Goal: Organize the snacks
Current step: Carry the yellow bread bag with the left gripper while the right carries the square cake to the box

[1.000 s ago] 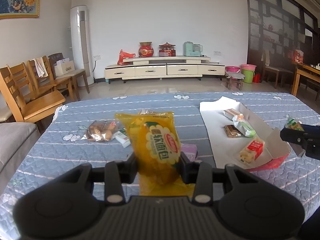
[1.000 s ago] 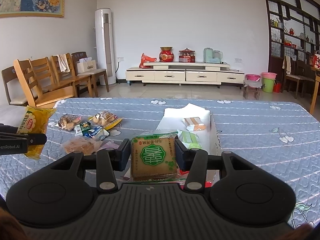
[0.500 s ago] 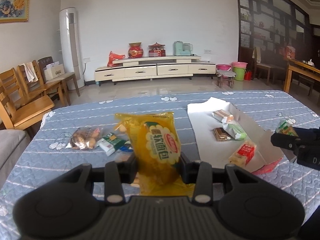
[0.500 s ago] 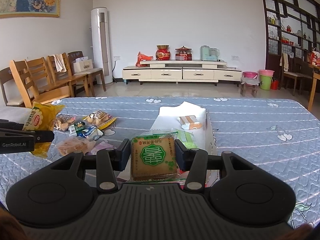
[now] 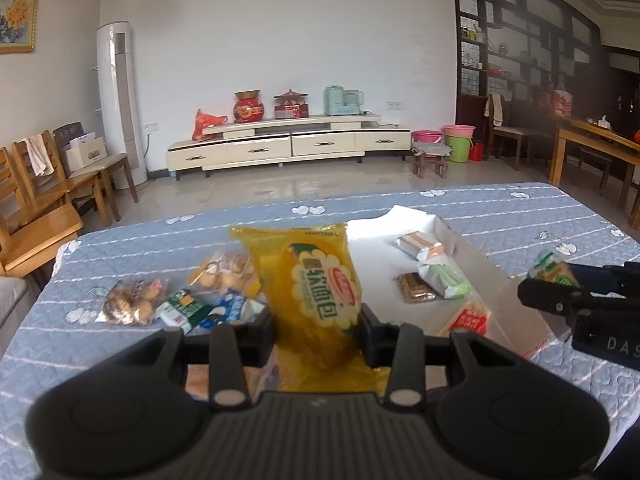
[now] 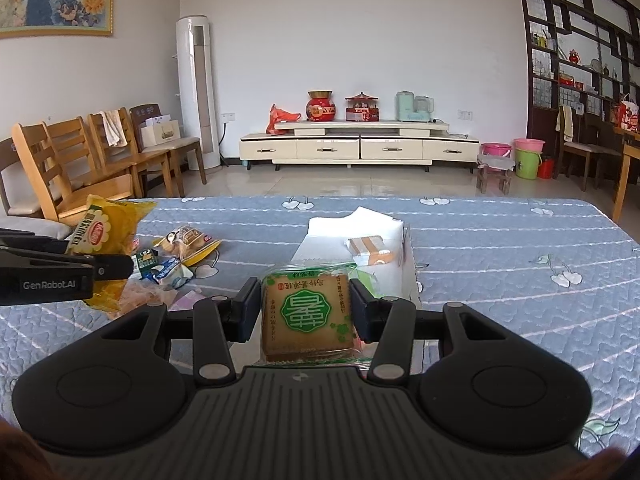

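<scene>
My left gripper (image 5: 318, 326) is shut on a yellow bread packet (image 5: 316, 292) and holds it upright above the table; it also shows in the right wrist view (image 6: 104, 232). My right gripper (image 6: 306, 310) is shut on a green-label biscuit packet (image 6: 308, 312), held above the near end of a white open box (image 6: 408, 264). In the left wrist view the box (image 5: 484, 268) lies to the right and holds several wrapped snacks (image 5: 420, 244). Loose snack packets (image 5: 132, 304) lie on the blue quilted cover to the left.
The right gripper body (image 5: 576, 300) reaches in at the right edge of the left wrist view. Wooden chairs (image 6: 80, 160) stand past the table's left edge. A low TV cabinet (image 6: 356, 148) stands far back.
The left gripper has swung right with the yellow packet, bringing the white box nearer the middle of its view. The right gripper keeps its biscuit packet and has barely moved.
</scene>
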Demonstrator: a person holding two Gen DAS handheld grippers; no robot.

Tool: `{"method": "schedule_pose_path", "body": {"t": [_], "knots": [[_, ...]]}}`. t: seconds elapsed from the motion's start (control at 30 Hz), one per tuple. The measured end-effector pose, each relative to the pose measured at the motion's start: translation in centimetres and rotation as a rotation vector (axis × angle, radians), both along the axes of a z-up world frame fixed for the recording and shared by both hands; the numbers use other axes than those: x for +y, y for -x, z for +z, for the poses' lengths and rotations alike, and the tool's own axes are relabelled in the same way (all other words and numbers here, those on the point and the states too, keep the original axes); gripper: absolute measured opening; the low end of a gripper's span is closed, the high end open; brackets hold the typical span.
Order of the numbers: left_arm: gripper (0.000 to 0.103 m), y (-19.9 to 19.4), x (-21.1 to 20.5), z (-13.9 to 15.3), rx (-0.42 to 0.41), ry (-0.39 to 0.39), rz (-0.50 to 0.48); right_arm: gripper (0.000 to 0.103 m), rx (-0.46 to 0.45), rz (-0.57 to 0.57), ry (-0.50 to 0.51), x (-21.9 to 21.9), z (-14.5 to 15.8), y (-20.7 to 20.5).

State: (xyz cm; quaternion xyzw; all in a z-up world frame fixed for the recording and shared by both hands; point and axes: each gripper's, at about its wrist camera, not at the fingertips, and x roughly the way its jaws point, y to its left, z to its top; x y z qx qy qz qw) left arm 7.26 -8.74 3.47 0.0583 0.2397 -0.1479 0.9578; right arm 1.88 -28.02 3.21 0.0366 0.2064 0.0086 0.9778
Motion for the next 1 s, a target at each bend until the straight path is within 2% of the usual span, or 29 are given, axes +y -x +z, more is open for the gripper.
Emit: {"method": "schedule_pose_path", "body": {"t": [0.6, 1.0], "knots": [[0.04, -3.6, -4.8, 0.1, 0.005, 0.003, -0.082, 0.059, -0.006, -0.034, -0.013, -3.0, 1.0, -4.1], [0.04, -5.5, -8.1, -1.6, 0.048, -0.009, -0.133, 0.059, 0.025, -0.039, 0.019, -4.9, 0.8, -8.2]]}}
